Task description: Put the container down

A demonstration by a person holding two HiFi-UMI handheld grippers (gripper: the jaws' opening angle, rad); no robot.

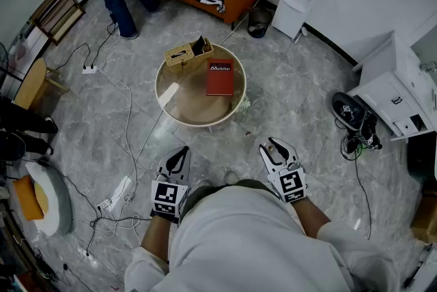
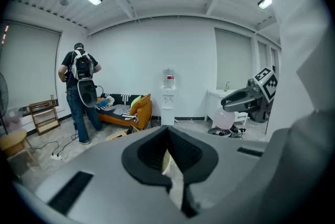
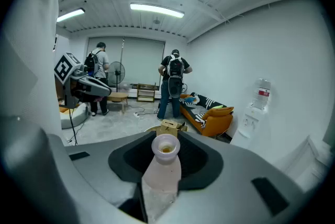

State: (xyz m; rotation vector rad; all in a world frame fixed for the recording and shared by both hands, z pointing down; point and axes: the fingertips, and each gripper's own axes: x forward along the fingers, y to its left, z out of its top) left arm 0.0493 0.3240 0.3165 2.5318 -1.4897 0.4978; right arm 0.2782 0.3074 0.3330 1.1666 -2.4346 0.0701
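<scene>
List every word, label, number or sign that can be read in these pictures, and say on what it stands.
Red book: white title line near one edge, too blurred to read.
Water bottle: red label, print too small to read.
Marker cubes: black-and-white square patterns, no letters or numbers.
Container: no print visible.
No text can be quoted with certainty.

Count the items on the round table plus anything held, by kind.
red book: 1
tan box: 1
container, held: 1
Total: 3
</scene>
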